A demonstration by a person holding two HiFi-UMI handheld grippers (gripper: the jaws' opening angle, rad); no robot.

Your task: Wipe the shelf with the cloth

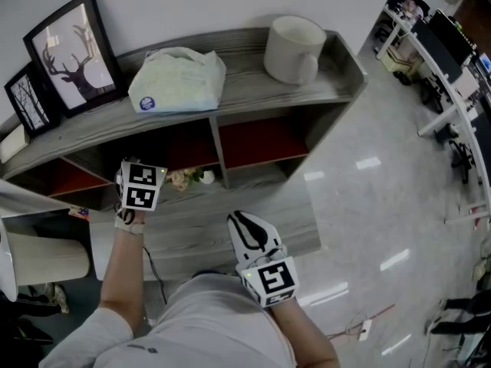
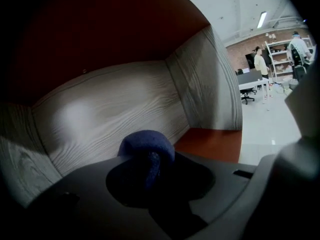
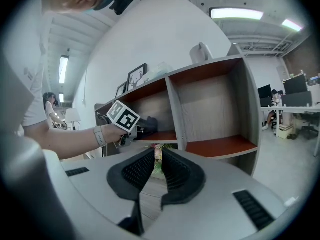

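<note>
- Here, the shelf [image 1: 253, 48] spans the head view from 9 to 2 o'clock, and its middle compartment takes the left gripper [image 2: 145, 166].
- Right gripper [image 3: 157, 171] hangs outside at 6 o'clock, jaws almost together on nothing.
- Left jaws are clamped on the bunched blue cloth [image 2: 146, 145], near the back panel.
- Risk: so small a wad may drag free on the wood, or the gripper may knock the flowers [image 1: 190, 178] at its 3 o'clock.

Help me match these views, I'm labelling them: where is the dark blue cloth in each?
Head view: not visible, hidden inside the shelf past the left gripper.
Left gripper view: cloth low centre, clamped in the jaws.
Right gripper view: cloth left of centre, ahead of that gripper.
Shared landmark: the shelf's upright divider.
</note>
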